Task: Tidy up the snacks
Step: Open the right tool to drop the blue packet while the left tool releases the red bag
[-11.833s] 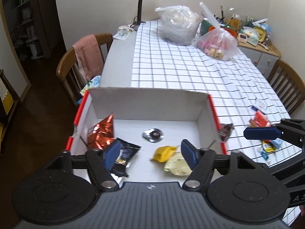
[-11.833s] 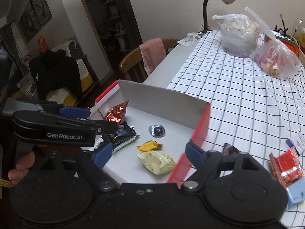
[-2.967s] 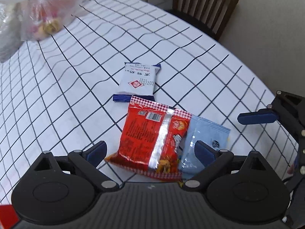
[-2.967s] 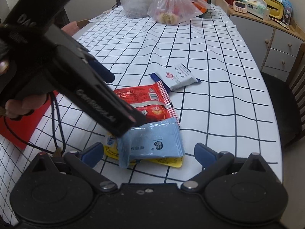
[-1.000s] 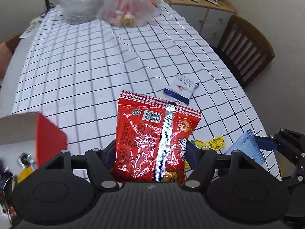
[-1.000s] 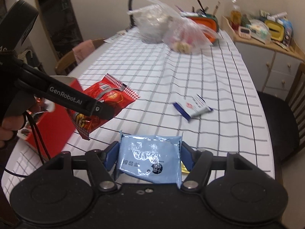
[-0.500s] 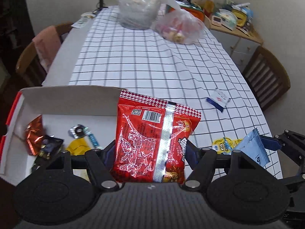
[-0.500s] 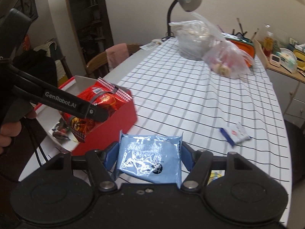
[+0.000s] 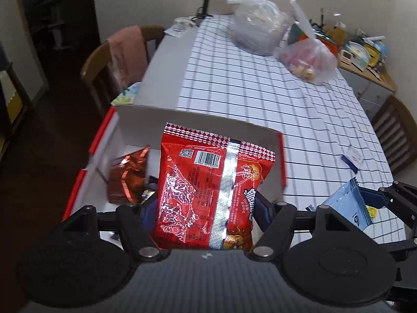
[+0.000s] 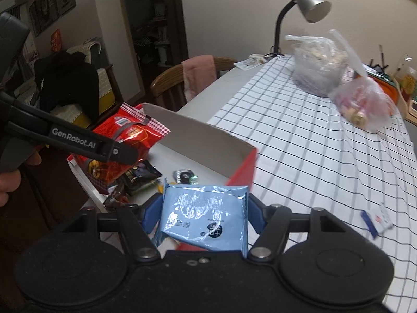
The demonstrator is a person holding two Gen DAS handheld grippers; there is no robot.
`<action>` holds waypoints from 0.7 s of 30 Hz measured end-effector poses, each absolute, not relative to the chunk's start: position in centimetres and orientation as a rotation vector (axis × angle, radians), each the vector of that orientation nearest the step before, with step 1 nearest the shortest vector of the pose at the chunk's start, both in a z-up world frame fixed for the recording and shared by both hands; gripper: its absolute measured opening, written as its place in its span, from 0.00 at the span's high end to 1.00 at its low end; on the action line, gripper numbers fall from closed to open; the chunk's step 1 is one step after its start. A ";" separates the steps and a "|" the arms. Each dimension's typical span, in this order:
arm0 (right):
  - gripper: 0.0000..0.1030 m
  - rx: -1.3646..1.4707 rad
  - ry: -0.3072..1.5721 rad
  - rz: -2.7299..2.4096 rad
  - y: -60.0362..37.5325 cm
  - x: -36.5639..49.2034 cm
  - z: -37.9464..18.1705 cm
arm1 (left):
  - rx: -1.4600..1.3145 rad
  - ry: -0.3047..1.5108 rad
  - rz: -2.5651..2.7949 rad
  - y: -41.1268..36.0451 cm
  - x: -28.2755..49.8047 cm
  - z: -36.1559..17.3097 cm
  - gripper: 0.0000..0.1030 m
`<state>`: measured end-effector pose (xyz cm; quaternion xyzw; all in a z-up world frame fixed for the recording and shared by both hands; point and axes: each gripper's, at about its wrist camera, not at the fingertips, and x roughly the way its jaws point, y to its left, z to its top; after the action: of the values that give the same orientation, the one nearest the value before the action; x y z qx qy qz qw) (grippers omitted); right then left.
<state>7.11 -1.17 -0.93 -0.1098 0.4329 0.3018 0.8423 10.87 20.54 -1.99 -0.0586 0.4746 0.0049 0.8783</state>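
Counter [image 9: 234, 78] ran long under a white cloth with a dark grid, the left strip bare grey. A wooden chair [image 9: 104, 60] with a pink cloth over its back stood on the far left side; a second chair [image 9: 398, 133] stood at the right edge.

Open cardboard box [image 9: 198, 120], red outside and white inside, sat at the near left end of the counter. Inside it lay a copper-red foil packet [image 9: 127, 177], a dark wrapper [image 10: 140, 174] and a small silver-foil piece [image 10: 185, 176].

Two clear plastic bags stood at the far end: the larger one [image 9: 258, 28] pale, the smaller one [image 9: 307, 60] showing pinkish contents. A grey desk lamp [image 10: 307, 2] stood behind them.

Left tongs [image 9: 200, 211] were clamped on a red snack bag [image 9: 208, 190], barcode side up, held over the box's open top.

Right tongs [image 10: 200, 216] were clamped on a light blue packet [image 10: 206, 219], held over the box's near right corner, beside the left tongs.

A small white-and-blue sachet [image 9: 353, 157] lay alone on the cloth, well right of the box. A scrap of yellow [image 9: 370, 210] showed on the cloth by the blue packet, too little visible to identify.
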 end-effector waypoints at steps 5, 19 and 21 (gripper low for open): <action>0.36 -0.279 0.950 0.656 2.4 8.3 -2.8 | -0.123 1.009 0.050 24.0 11.2 -3.1 0.31; 0.40 -0.417 1.052 0.676 8.3 10.6 -8.9 | -0.058 1.082 0.062 27.7 13.2 -7.3 0.31; 0.43 -0.442 1.058 0.683 8.8 10.5 -9.3 | -0.039 1.085 0.059 27.5 13.4 -7.8 0.31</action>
<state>10.51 8.82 -9.34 -0.2052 0.4904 0.3169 0.7855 13.36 27.55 -7.82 -0.0187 0.5163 0.0280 0.8557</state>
